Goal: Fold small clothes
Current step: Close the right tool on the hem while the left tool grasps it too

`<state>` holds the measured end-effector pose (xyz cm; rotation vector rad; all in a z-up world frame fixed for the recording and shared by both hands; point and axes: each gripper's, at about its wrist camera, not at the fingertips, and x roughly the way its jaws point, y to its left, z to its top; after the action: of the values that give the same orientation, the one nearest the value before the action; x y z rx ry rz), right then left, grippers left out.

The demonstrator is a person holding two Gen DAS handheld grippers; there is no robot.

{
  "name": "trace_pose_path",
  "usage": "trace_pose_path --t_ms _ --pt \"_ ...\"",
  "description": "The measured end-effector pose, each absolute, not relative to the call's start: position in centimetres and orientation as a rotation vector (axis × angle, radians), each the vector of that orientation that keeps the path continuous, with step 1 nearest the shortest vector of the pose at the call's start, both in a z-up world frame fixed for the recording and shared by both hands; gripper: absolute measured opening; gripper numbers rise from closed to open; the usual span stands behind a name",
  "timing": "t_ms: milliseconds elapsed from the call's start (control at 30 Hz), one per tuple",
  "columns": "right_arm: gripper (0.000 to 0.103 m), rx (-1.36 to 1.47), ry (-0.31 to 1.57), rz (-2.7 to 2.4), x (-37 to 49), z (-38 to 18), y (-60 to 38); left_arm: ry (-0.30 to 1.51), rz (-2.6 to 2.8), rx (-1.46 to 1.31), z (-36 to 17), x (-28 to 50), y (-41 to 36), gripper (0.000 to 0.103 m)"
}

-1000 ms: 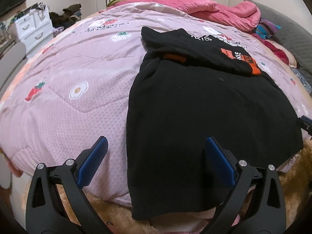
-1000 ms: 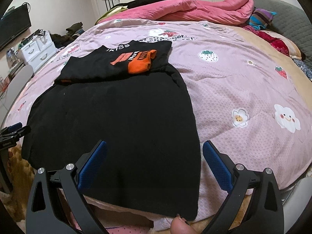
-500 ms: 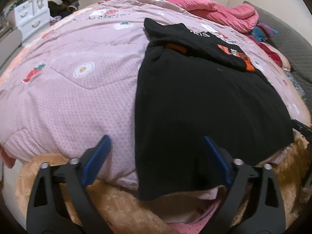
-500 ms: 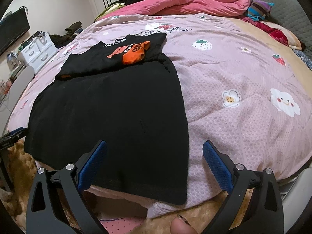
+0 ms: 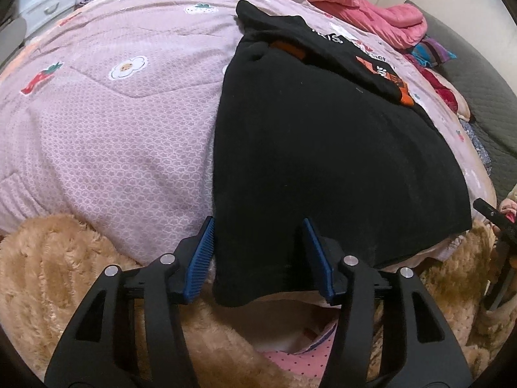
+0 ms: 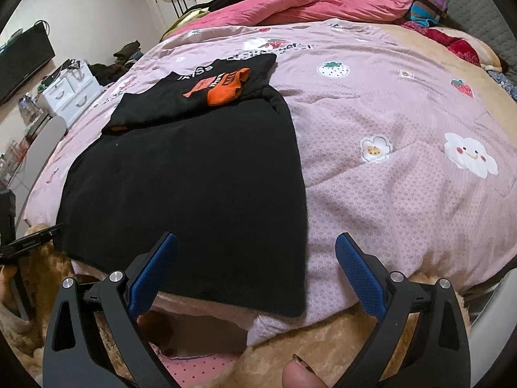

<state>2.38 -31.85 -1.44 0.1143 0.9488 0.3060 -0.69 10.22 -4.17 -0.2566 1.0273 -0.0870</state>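
Garment: we see a black garment spread flat on the pink quilt, its near hem hanging a little over the bed's edge toward our jaws; the far end looks folded back, showing white lettering and an orange patch.
Where it lies: in the left wrist view its near left corner sits right between the left jaws; in the right wrist view its near right corner lies between the right jaws, closer to the inner one.
Handling: we judge it soft, light and limp, likely to sag and crease once lifted; the knit should grip well on the ribbed pads, and nothing about it looks fragile.
Where to hold: we would take the two near hem corners, one per gripper, pinching both layers just inside the edge so the hem lifts straight.
Left gripper: jaws about half apart and closing, with the corner between them; the pads do not yet press on the cloth.
Right gripper: jaws spread wide, holding nothing.
Around: a tan fleece blanket lies under the quilt edge, below both jaws; a rumpled pink duvet lies far beyond them.
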Motion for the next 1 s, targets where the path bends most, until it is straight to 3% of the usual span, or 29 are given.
trace_pose_path --t_ms 67,100,167,367,467,500,600,1000 --pt "0.094 0.125 0.965 0.322 2.2 -1.7 -32.2 1.025 -0.090 -0.249 -4.1 -0.6 10.0 0.054" --pt "0.081 0.129 0.971 0.332 2.1 -1.7 -32.3 1.026 -0.090 -0.244 -4.1 -0.6 10.0 0.056" --pt "0.069 0.144 0.988 0.352 2.0 -2.1 -32.5 1.032 -0.087 -0.231 -4.2 -0.5 9.9 0.056" --pt "0.059 0.134 1.034 0.347 2.1 -3.8 -32.4 1.038 -0.087 -0.220 -4.3 -0.2 9.8 0.060" --pt "0.038 0.100 1.026 0.341 1.7 -4.0 -32.0 1.042 -0.082 -0.217 -4.5 0.0 9.6 0.062" --pt "0.025 0.079 1.008 0.336 1.4 -3.7 -31.9 1.044 -0.081 -0.216 -4.6 0.1 9.6 0.062" --pt "0.009 0.077 0.940 0.359 0.6 -2.3 -32.2 1.047 -0.070 -0.194 -4.6 0.5 9.2 0.062" --pt "0.008 0.165 0.728 0.397 1.0 3.5 -34.2 1.042 -0.023 -0.108 -4.7 0.7 8.0 0.063"
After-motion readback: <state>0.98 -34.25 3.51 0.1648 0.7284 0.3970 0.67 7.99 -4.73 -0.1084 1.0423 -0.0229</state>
